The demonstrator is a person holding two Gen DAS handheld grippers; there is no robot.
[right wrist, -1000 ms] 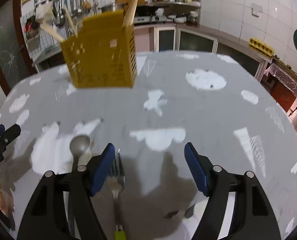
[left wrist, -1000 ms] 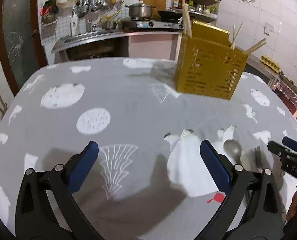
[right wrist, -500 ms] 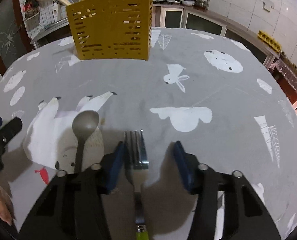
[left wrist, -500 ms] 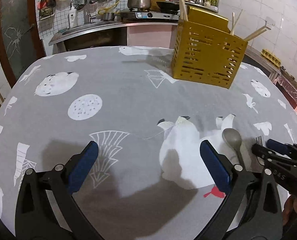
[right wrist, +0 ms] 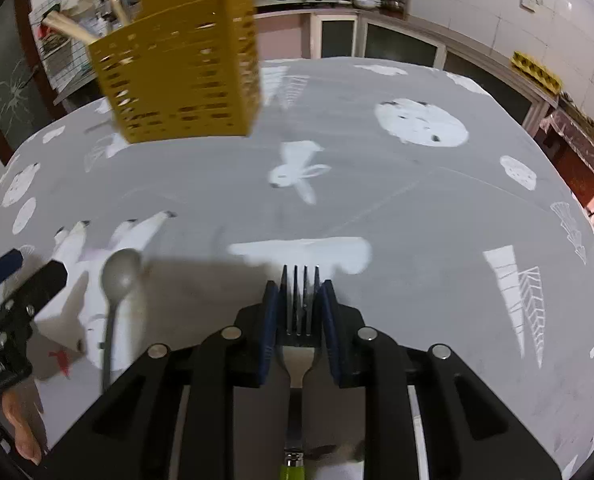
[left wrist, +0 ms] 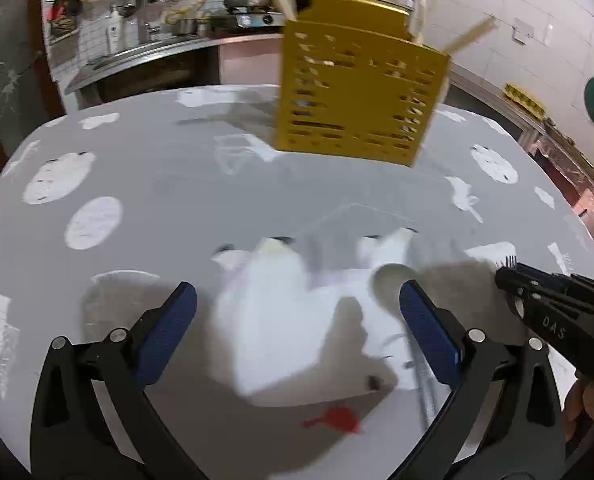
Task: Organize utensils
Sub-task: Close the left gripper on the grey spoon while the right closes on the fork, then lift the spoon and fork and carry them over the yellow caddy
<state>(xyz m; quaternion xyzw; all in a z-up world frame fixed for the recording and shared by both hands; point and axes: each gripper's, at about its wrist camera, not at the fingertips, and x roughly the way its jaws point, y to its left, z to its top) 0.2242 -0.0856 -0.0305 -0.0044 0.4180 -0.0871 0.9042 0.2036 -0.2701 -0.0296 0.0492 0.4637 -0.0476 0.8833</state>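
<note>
A steel fork with a lime-green handle (right wrist: 299, 332) lies flat on the grey tablecloth printed with white animals and leaves (right wrist: 417, 208), its head now between the blue pads of the right gripper (right wrist: 299, 304). A second ago those jaws stood wide over the cloth, with the fork just inside the left pad; they have since swung in and are closing on both sides of the tines, though whether the pads already press the metal is hard to tell. The fork has not left the table. Just to its left, a grey metal spoon (right wrist: 119, 276) lies on a white bear print, untouched. The left gripper (left wrist: 297, 312) has drifted toward that spoon, and its jaws hang wide apart with nothing between them; the spoon's bowl (left wrist: 391, 278) shows just beside its right pad. Well beyond both, the perforated mustard-yellow plastic utensil caddy (right wrist: 185, 76) stands upright at the far side of the table, wooden sticks already poking from it. By the look of it the pick-up is beginning: the fork seems first for the caddy, the spoon next.
</note>
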